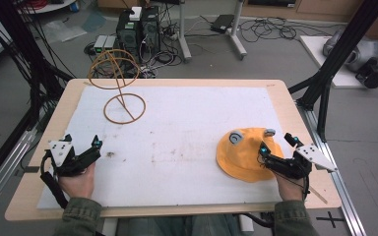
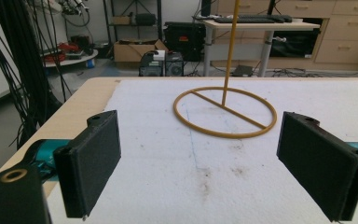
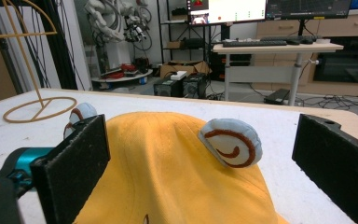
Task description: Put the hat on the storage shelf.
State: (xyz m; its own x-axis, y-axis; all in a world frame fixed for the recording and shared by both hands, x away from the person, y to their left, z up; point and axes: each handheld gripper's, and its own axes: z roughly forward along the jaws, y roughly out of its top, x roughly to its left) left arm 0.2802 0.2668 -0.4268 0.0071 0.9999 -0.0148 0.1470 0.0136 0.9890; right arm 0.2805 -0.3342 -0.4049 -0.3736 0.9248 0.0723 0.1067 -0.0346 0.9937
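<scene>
Left tool (image 1: 82, 147): rests at the near-left corner of the worktop (image 1: 187, 83), held low in the person's left hand (image 1: 78, 181). Jaws stand wide apart with nothing between them; in the left gripper view they frame bare white mat. It reads as parked, leaving the work to the other hand.

Wire stand (image 1: 120, 88): toward the far-left corner, upright on its round base ring, thin stem rising to a wire dome. Well apart from both tools. Its dome shape suggests it is meant to carry the hat, so it looks like the likely destination.

White mat (image 1: 187, 128): covers most of the worktop, giving a soft, even surface under everything.

Yellow hat (image 1: 243, 155): lies near the near-right corner, crown up, two pale blue ears with brown spirals on top. It sits flat and unlifted.

Right tool (image 1: 277, 142): at the hat's right edge, held in the person's right hand (image 1: 289, 186). Jaws spread apart; in the right gripper view they straddle the yellow fabric without pinching it. Judged lined up to close on the brim.
</scene>
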